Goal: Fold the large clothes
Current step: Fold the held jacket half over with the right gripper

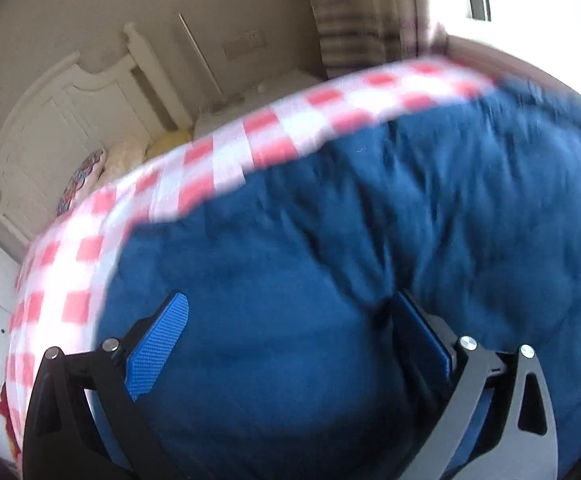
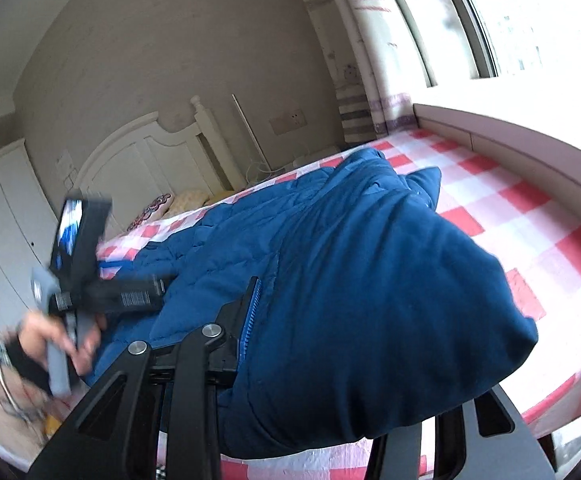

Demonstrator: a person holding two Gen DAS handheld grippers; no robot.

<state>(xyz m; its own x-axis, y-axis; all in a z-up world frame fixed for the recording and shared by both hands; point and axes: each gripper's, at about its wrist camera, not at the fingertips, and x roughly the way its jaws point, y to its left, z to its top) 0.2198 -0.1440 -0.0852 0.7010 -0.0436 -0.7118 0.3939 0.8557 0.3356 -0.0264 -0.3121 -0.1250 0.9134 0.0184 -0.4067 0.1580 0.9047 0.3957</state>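
Right wrist view, nearest first: the right gripper [image 2: 290,320] enters from 6 o'clock. A thick fold of the blue padded jacket [image 2: 370,280] fills the gap between its fingers; the left finger's blue pad [image 2: 250,312] lies against the fabric, and the right finger is buried under the bulge. The jaws are pinched on this fold, which stands raised off the bed.

At 9 o'clock, a hand [image 2: 62,340] grips the handle of the left gripper [image 2: 130,292], which lies over the jacket's near edge. The picture there is blurred.

Left wrist view: the left gripper's jaws stand spread wide, one blue pad at 8 o'clock, the other at 5 o'clock. Jacket fabric lies beneath and between them. The pad at 5 o'clock touches a crease; nothing is clamped.

The jacket lies spread on the red-and-white checked bedsheet [image 2: 510,200], extending from 6 o'clock toward 12 o'clock.

Farther off: pillows [image 2: 178,204] at 10 o'clock, a white headboard [image 2: 150,160] behind them, a curtain [image 2: 370,60] and window [image 2: 530,20] at 1 o'clock.
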